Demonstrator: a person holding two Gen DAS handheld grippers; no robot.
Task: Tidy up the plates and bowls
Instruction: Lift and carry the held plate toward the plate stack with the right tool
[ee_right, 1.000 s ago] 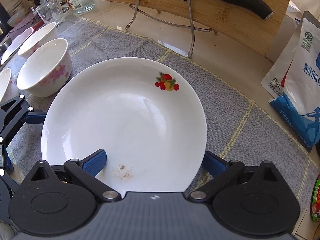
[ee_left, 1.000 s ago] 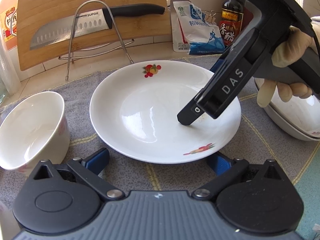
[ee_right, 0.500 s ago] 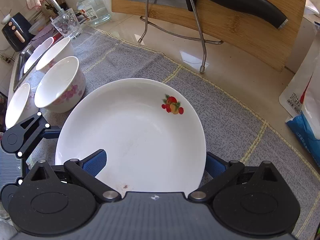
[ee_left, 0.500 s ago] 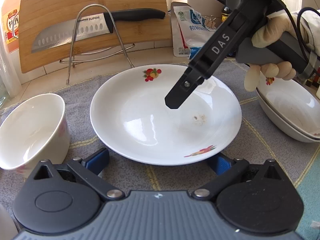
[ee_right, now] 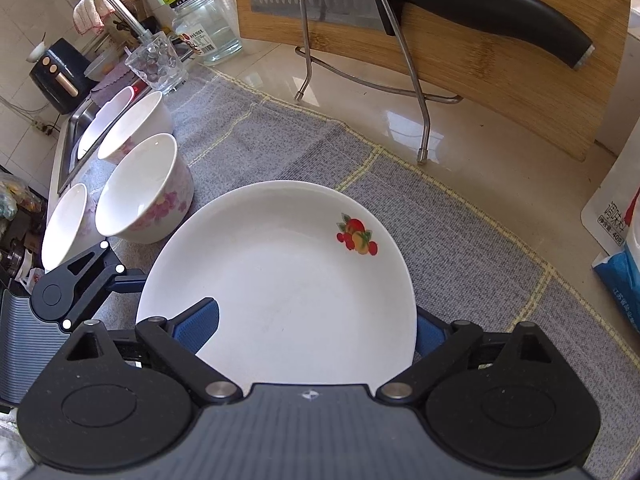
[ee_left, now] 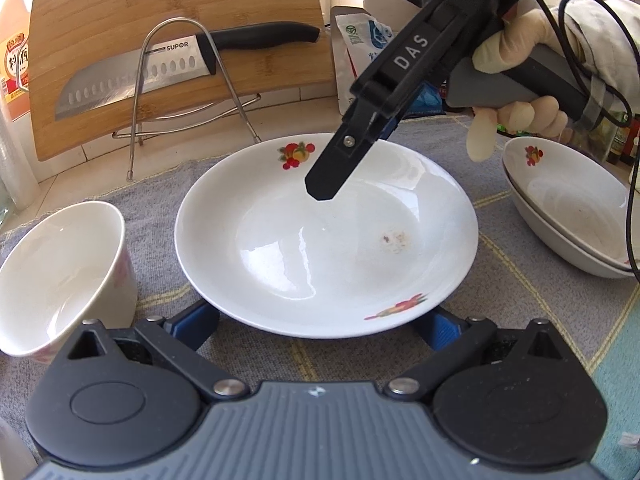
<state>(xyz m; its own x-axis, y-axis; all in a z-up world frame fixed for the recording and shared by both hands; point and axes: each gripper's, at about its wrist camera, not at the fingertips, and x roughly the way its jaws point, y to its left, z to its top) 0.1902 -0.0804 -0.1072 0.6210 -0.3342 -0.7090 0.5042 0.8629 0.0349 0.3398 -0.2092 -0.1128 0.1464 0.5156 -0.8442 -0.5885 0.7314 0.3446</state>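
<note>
A white plate with fruit prints (ee_left: 320, 248) lies on the grey mat; it also shows in the right wrist view (ee_right: 280, 280). My left gripper (ee_left: 320, 322) is open, its blue fingers at the plate's near rim on either side. My right gripper (ee_right: 316, 326) is open and hovers above the plate, its black finger (ee_left: 340, 160) over the far half. Two stacked plates (ee_left: 568, 208) lie at the right. A white flowered bowl (ee_left: 60, 276) stands left of the plate; several bowls (ee_right: 140, 188) show in the right wrist view.
A bamboo cutting board (ee_left: 172, 32) and a knife (ee_left: 180, 68) on a wire rack (ee_left: 180, 92) stand behind the mat. A salt bag (ee_left: 360, 52), a glass (ee_right: 156, 64), a jar (ee_right: 208, 28) and the sink (ee_right: 80, 132) lie around.
My right gripper has lifted off the plate's inside and drawn back up and to the right. The stacked plates at the right have come into view. The left gripper has stayed put.
</note>
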